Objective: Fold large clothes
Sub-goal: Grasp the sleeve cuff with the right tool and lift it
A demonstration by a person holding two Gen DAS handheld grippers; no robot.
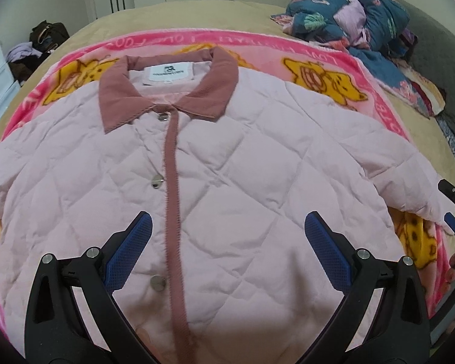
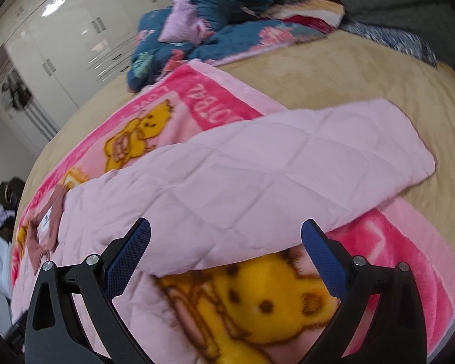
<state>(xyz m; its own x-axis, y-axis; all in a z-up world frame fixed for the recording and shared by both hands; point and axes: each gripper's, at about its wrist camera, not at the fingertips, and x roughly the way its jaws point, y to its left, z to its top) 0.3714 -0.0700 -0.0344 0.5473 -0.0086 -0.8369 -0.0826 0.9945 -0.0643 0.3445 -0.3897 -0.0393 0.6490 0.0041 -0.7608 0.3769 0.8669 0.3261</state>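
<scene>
A light pink quilted jacket (image 1: 227, 182) with a dusty-rose collar (image 1: 166, 97) lies flat and buttoned, front up, on a pink cartoon blanket (image 1: 318, 69). My left gripper (image 1: 227, 227) is open and empty, hovering over the jacket's lower front near the button placket. My right gripper (image 2: 226, 233) is open and empty beside the jacket's right sleeve (image 2: 288, 163), which stretches out toward the bed's edge. The right gripper also shows at the far right of the left wrist view (image 1: 453, 212).
The pink blanket (image 2: 197, 100) covers a beige bed (image 2: 364, 75). A bundled teal floral quilt (image 1: 364, 15) lies at the bed's far corner. White wardrobes (image 2: 60, 36) stand behind. A drawer unit with bags (image 1: 30, 48) stands to the left.
</scene>
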